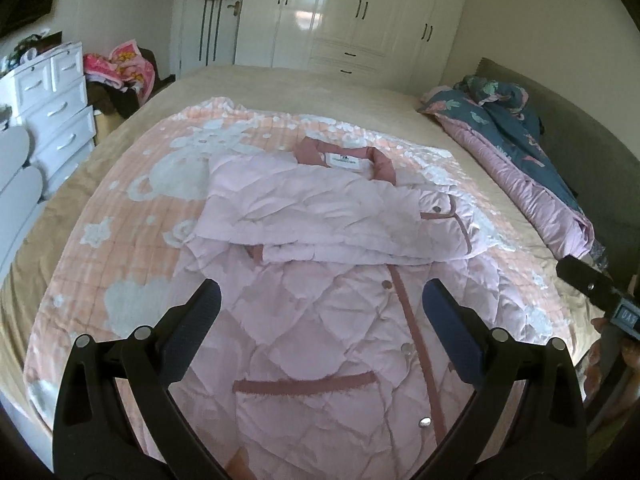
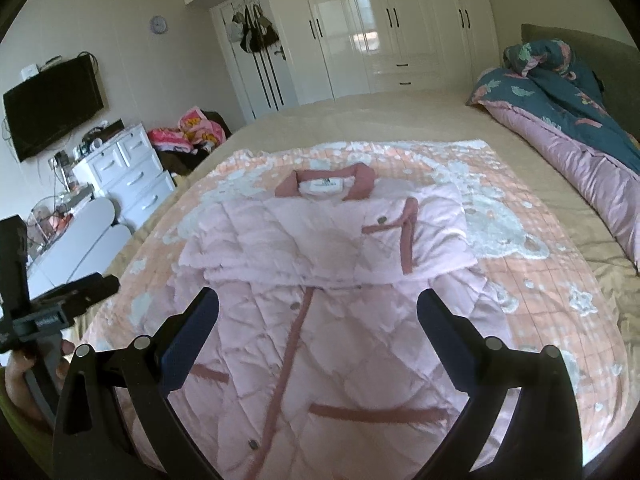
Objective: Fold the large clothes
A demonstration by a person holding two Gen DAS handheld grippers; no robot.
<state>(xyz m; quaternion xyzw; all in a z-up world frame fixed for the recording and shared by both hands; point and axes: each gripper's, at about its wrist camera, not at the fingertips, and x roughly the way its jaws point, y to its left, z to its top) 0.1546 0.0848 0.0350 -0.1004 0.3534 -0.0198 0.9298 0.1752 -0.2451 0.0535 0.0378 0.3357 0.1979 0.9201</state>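
Here, a pale pink quilted coat (image 1: 320, 320) with dusty-rose trim lies front up on a pink patterned blanket (image 1: 132, 208) spread over a beige bed (image 1: 320, 84). Both sleeves are folded across its chest, the collar (image 2: 326, 182) pointing toward a white wardrobe (image 2: 384, 24). The left gripper (image 1: 322, 300) hangs above the coat's lower half, jaws spread wide and holding nothing. The right gripper (image 2: 318, 306) hangs likewise over the same stretch, its jaws also wide apart and empty. A rumpled teal floral quilt (image 2: 560, 92) with a mauve lining lies along the bed's right side. A white chest of drawers (image 2: 128, 168) stands at left, near a wall-mounted television (image 2: 54, 106).
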